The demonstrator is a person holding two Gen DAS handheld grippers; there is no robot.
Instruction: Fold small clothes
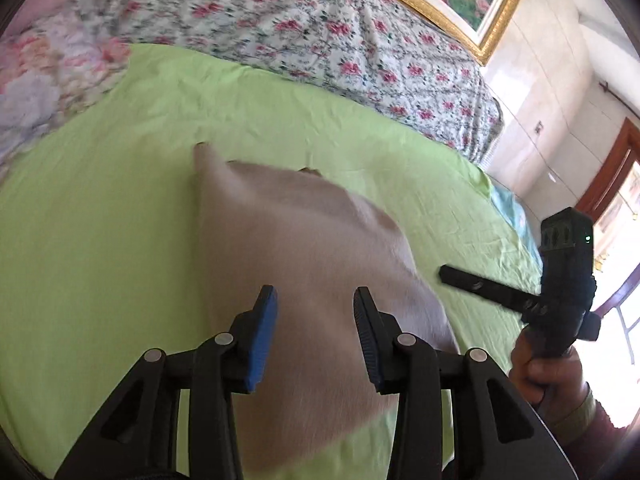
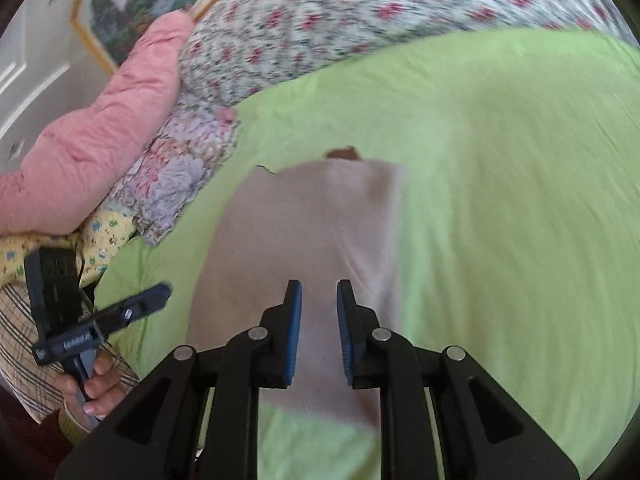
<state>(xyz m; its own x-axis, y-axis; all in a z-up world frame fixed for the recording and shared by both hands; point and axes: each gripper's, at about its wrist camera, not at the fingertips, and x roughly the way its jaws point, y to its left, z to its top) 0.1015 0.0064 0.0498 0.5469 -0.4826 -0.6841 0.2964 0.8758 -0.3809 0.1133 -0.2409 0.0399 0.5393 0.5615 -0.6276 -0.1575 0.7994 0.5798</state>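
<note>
In the left wrist view, the left gripper (image 1: 316,300) is hovering over a pale beige-pink soft fabric garment (image 1: 304,264) that is lying on the light green bed sheet (image 1: 120,200). Its blue-padded fingers (image 1: 264,328) are standing spread apart with nothing between them; the cloth is showing through the gap, below the pads. The garment is reading as a narrowed, roughly rectangular panel with a straight left edge, which suggests at least one fold is already in place, though blur is hiding the layers. A small brownish bit is peeking out at its far edge. The right gripper (image 1: 472,284) is hanging off to the right, above bare sheet, held in the person's hand (image 1: 540,372). A floral-print quilt (image 1: 320,32) is lying beyond the sheet.

In the right wrist view, the right gripper (image 2: 319,304) is likewise hovering over the same garment (image 2: 304,232), its fingers parted and gripping nothing. The cloth is looking like a tall strip with fairly even sides. The left gripper (image 2: 156,294) is sitting at the lower left, near a pink puffy quilted bundle (image 2: 100,140).

Judging from this, the lengthwise folding is probably done, and a crosswise fold, near end to far end, is likely remaining.
</note>
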